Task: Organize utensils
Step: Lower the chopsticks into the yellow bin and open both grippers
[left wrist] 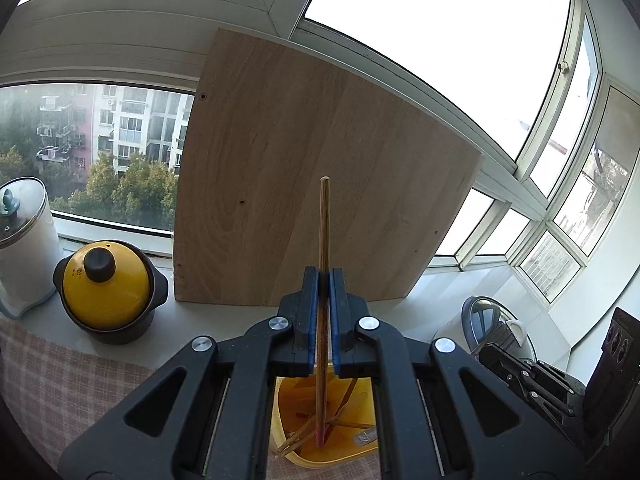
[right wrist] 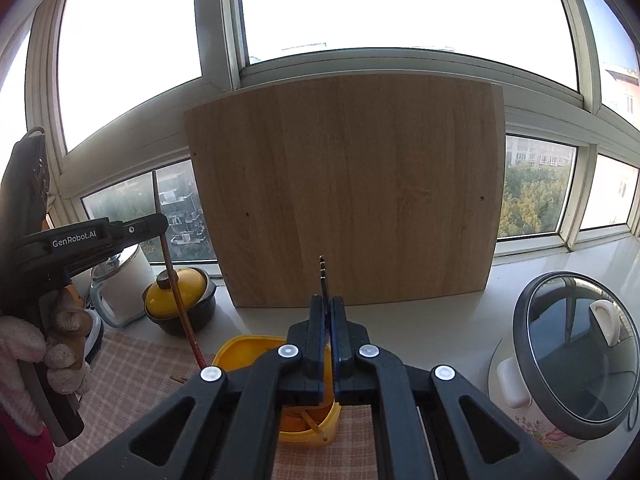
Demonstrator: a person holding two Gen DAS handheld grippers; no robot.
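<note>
My left gripper (left wrist: 324, 276) is shut on a brown chopstick (left wrist: 323, 232) held upright, its lower red-tipped end hanging over a yellow container (left wrist: 320, 456) that holds several chopsticks and a metal utensil. In the right wrist view the left gripper (right wrist: 160, 226) shows at the left, holding that chopstick (right wrist: 176, 292) beside the yellow container (right wrist: 240, 350). My right gripper (right wrist: 327, 304) is shut on a thin dark utensil (right wrist: 322, 276) that sticks up between the pads, above the same container.
A wooden board (right wrist: 348, 192) leans on the window behind the container. A yellow-lidded black pot (left wrist: 108, 288) and a white kettle (left wrist: 24, 248) stand at the left. A rice cooker with a glass lid (right wrist: 576, 352) stands at the right. A checked cloth (right wrist: 132, 376) covers the table.
</note>
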